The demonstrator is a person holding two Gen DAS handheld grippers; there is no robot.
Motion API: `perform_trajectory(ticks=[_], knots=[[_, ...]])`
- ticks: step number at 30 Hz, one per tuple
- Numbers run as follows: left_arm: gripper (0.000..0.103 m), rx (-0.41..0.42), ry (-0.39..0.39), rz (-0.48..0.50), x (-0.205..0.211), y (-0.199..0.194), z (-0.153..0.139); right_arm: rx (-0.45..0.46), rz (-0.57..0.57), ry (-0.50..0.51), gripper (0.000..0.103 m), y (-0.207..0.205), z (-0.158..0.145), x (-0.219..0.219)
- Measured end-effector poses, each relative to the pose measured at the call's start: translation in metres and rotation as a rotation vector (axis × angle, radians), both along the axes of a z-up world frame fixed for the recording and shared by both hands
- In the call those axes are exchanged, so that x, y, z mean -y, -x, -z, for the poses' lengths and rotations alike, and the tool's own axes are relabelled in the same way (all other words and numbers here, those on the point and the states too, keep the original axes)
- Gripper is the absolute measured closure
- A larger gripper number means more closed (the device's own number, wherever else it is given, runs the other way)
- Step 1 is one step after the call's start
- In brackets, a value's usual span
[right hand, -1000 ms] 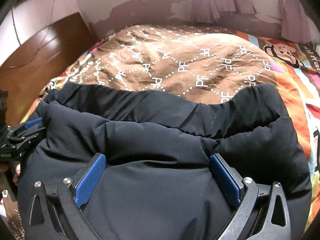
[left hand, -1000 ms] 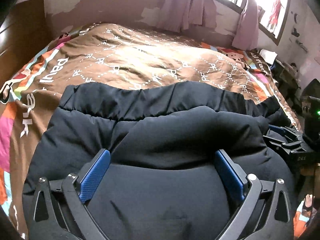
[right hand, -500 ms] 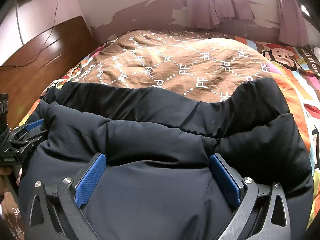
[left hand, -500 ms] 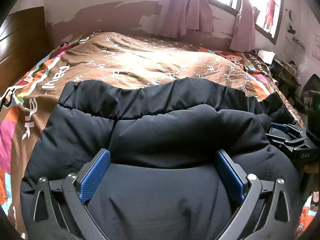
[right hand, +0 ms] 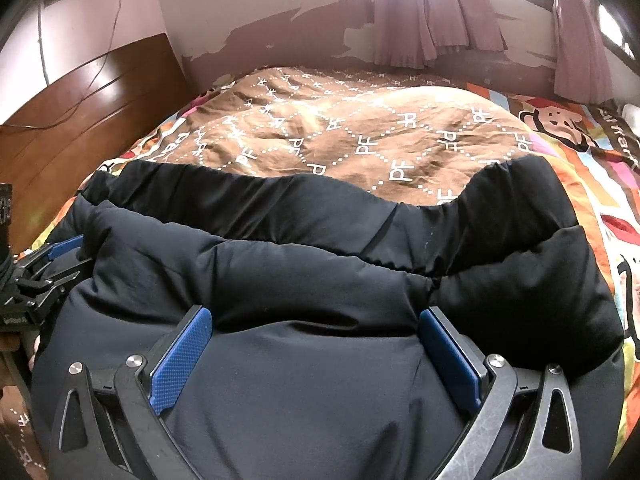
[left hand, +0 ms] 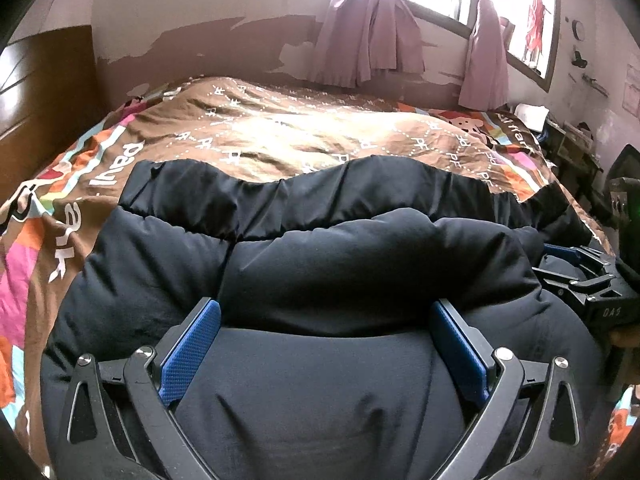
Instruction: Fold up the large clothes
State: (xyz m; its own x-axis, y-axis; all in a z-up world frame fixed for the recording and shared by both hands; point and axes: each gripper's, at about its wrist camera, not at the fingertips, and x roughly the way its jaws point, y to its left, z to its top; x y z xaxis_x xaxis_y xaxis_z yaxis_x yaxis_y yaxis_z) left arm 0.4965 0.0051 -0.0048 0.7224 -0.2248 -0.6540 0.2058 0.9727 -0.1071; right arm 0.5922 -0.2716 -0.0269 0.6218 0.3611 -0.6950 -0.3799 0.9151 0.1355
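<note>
A large black puffer jacket lies folded on the bed and fills the lower half of both views. My left gripper is open, its blue pads spread wide over a fold of the jacket. My right gripper is open the same way over the jacket's right part. The right gripper shows at the right edge of the left wrist view; the left gripper shows at the left edge of the right wrist view. Whether the pads touch the fabric I cannot tell.
The bed carries a brown patterned quilt with bright cartoon borders. A wooden headboard stands at the left. A wall with pink curtains lies beyond. Cluttered furniture stands at the right.
Both cameras have tilted upward a little, showing more wall and window. The jacket and both open grippers keep the same relation.
</note>
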Motion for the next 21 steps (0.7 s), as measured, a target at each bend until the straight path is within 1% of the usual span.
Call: perform_trajectory(ticks=[3,12,17,21], knots=[[0.001,0.011,-0.011,-0.001,0.0014,0.0022,0.0006,0.01,-0.001,-0.002,0.0,0.0031,0.0004,0.0006],[0.001,0.012,-0.009,0.001,0.0011,0.0021,0.0021,0.012,-0.002,0.003,0.0,0.0028,0.0023,-0.0004],[0.001,0.007,0.025,0.01,-0.0039,0.0023,0.0032,0.013,-0.005,-0.012,0.0,0.0032,0.0027,0.0023],[0.001,0.007,0.052,0.012,-0.0079,0.0042,-0.0011,0.017,-0.009,-0.022,0.0,0.0045,0.0015,0.0045]])
